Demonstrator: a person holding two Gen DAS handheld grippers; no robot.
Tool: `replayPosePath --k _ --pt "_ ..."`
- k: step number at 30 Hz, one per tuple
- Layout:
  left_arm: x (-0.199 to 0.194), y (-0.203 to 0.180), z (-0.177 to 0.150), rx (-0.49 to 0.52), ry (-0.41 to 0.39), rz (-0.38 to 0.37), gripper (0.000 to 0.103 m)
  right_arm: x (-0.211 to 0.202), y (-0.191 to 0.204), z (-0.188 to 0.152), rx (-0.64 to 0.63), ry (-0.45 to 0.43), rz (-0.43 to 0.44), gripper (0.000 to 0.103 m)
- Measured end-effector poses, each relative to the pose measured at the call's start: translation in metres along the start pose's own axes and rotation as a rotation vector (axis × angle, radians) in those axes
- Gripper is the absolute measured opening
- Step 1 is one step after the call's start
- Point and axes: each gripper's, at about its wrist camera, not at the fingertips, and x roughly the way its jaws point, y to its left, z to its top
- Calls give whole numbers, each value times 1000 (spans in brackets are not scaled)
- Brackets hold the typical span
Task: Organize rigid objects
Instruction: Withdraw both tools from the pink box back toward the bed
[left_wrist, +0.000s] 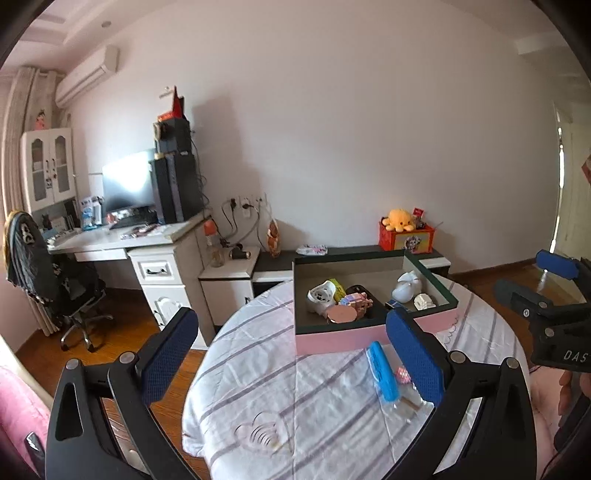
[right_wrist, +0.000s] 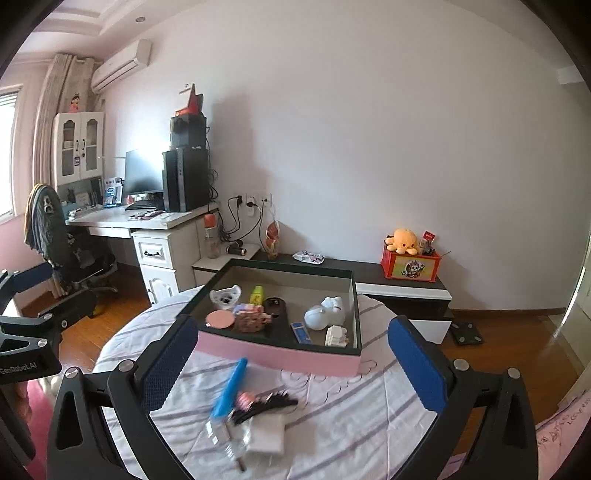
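Note:
A pink box (left_wrist: 369, 338) (right_wrist: 280, 356) stands on the round table (left_wrist: 295, 406) (right_wrist: 351, 424). It holds a white round toy (right_wrist: 320, 317), a small white figure (right_wrist: 336, 336), a blue card (right_wrist: 301, 332), a pink disc (right_wrist: 220, 319), a pink block toy (right_wrist: 251, 317) and other small things. In front of it lie a blue comb (left_wrist: 382, 371) (right_wrist: 231, 387), a pink hair tie (right_wrist: 244, 399), a black cable bundle (right_wrist: 266, 404) and a clear packet (right_wrist: 255, 432). My left gripper (left_wrist: 291, 358) is open, above the table's near edge. My right gripper (right_wrist: 293, 365) is open above these loose things.
A desk (right_wrist: 147, 221) with monitor and computer tower stands at the back left, with an office chair (left_wrist: 48, 273). A low dark cabinet (right_wrist: 399, 284) along the wall carries a red box with a yellow plush (right_wrist: 404, 240). Wooden floor surrounds the table.

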Motion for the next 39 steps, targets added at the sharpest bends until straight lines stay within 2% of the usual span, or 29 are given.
replayPosePath --k 8,16,20,29,39 --pt "-62 2 -4 15 -68 12 103 -59 18 -8 -7 -37 -2 103" --pt "-95 -3 -6 43 -102 4 103 -102 26 -11 -9 -80 -25 103" --pt "-111 0 -4 18 -132 9 103 -115 28 -13 -11 -90 -34 103" --pt "-124 1 -4 22 -145 19 103 -127 31 -15 -15 -94 -37 103" --pt "-120 -1 -6 23 -140 11 103 -129 32 -16 -20 -90 -42 103"
